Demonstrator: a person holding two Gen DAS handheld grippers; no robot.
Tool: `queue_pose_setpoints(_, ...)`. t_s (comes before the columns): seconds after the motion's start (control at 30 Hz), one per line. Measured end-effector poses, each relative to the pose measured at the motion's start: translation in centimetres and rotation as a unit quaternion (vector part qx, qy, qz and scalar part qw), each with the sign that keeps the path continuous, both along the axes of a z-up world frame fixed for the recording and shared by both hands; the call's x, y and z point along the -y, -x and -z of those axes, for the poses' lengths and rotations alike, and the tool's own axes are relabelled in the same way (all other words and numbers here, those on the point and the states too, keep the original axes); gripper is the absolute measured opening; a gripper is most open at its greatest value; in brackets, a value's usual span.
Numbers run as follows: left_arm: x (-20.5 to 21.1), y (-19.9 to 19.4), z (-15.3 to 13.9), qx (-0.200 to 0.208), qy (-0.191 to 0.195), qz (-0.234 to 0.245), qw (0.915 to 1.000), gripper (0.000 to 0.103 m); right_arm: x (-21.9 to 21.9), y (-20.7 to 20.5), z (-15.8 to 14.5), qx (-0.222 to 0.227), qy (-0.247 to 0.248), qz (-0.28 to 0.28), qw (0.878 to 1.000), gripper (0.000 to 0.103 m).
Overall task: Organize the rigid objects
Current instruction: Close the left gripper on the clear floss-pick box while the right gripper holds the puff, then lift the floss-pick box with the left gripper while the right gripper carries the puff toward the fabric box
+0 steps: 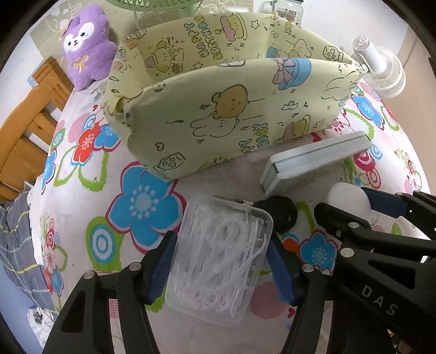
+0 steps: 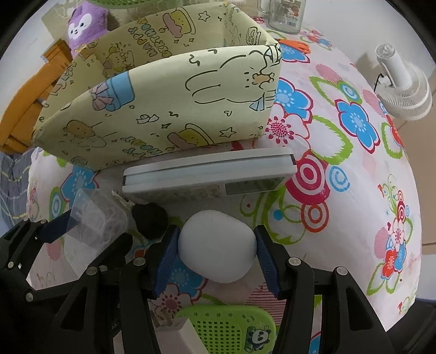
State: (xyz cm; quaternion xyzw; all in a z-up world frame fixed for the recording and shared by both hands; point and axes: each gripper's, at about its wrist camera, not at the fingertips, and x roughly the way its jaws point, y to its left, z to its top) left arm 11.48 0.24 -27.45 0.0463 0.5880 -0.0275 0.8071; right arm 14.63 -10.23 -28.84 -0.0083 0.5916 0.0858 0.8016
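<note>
My left gripper (image 1: 219, 268) is shut on a clear plastic box of white floss picks (image 1: 220, 258), just above the flowered tablecloth. My right gripper (image 2: 216, 252) is shut on a smooth white egg-shaped object (image 2: 216, 246); it also shows in the left wrist view (image 1: 348, 200). A yellow cartoon-print fabric bin (image 1: 223, 109) stands open behind both; it also shows in the right wrist view (image 2: 163, 103). A white calculator (image 2: 209, 174) lies in front of the bin. A small black round object (image 2: 150, 222) lies between the two grippers.
A purple plush toy (image 1: 87, 46) sits behind the bin at the left. A white desk fan (image 2: 403, 84) stands at the right. A glass jar (image 2: 283, 13) stands at the back. A green perforated panda item (image 2: 231, 326) lies under my right gripper. A wooden chair (image 1: 30, 119) is at the far left.
</note>
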Motion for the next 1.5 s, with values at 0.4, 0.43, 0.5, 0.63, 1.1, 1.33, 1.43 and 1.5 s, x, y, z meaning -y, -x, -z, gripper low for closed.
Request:
queue_pose_setpoints(0.4,0.9,1.1,-1.8,0.02,0.008,-0.023,0.9995,0.066,1.1,1.5,-2.0,0.023,0.001,-0.012,1.0,0.059)
queue_pose_setpoints(0.43,0.9,1.1,-1.9,0.021,0.008,-0.026,0.9994,0.066,1.2,1.7,-2.2,0.025,0.001,-0.013,1.0,0.059)
queue_pose_setpoints(0.5,1.1,1.4,-2.3,0.025,0.008,-0.033,0.9991,0.066,1.1,1.6,-2.6,0.029,0.0,-0.016,0.999,0.059)
queue_pose_setpoints(0.63,1.3,2.0,-3.3,0.034,0.009,-0.047,0.9983,0.066,1.2,1.8,-3.5,0.039,-0.003,-0.022,0.999,0.059)
queue_pose_setpoints(1.1,1.4,2.6,-6.0,0.057,0.015,-0.072,0.9956,0.066,1.8,2.6,-6.7,0.071,-0.013,-0.032,0.997,0.059)
queue_pose_setpoints(1.33,1.5,2.8,-7.6,0.068,0.017,-0.077,0.9945,0.065,2.1,3.1,-8.3,0.087,-0.017,-0.03,0.996,0.059)
queue_pose_setpoints(1.43,1.6,2.9,-8.3,0.074,0.019,-0.079,0.9939,0.065,2.1,3.2,-9.1,0.095,-0.018,-0.03,0.995,0.059)
queue_pose_setpoints(1.5,1.6,3.0,-8.7,0.078,0.019,-0.08,0.9936,0.065,2.2,3.3,-9.5,0.098,-0.019,-0.029,0.995,0.059)
